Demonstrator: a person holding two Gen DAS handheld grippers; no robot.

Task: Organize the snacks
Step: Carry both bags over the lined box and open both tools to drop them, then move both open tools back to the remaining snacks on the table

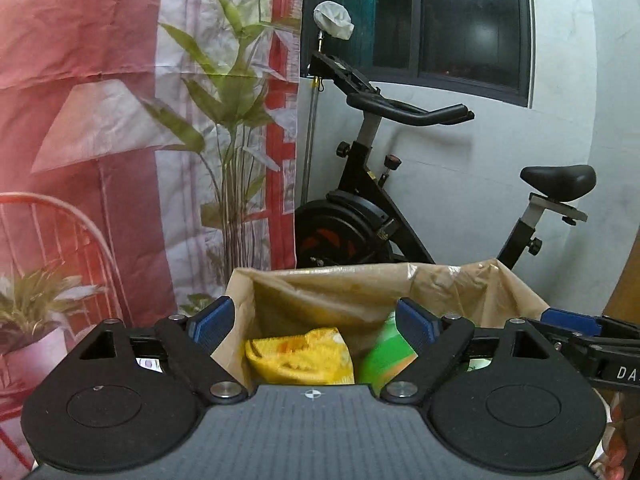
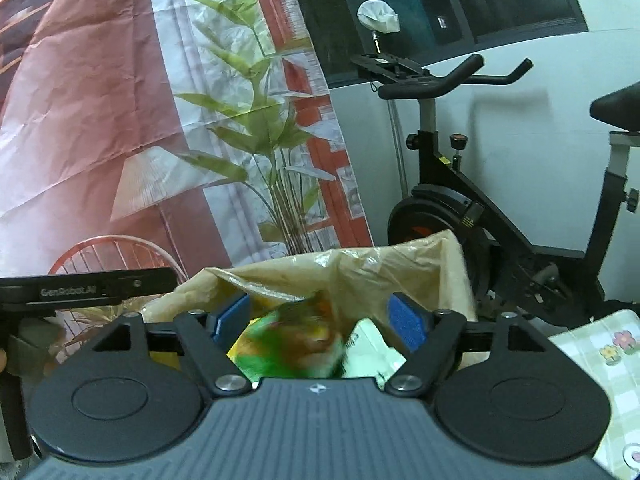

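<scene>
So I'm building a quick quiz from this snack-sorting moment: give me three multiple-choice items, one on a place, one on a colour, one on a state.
1. Where is the yellow snack packet?
A. on the bike seat
B. inside the tan bag
C. on the checked cloth

2. What colour are the gripper pads?
A. blue
B. red
C. white

3. How do the left gripper's jaws stand?
A. clamped on the yellow packet
B. shut on nothing
C. open, gripping nothing

Answers:
1 B: the yellow snack packet lies within the walls of the tan bag, beside a green packet.
2 A: the pads are blue in both wrist views.
3 C: the left gripper has its pads wide apart over the bag mouth, pressing on nothing.
</scene>
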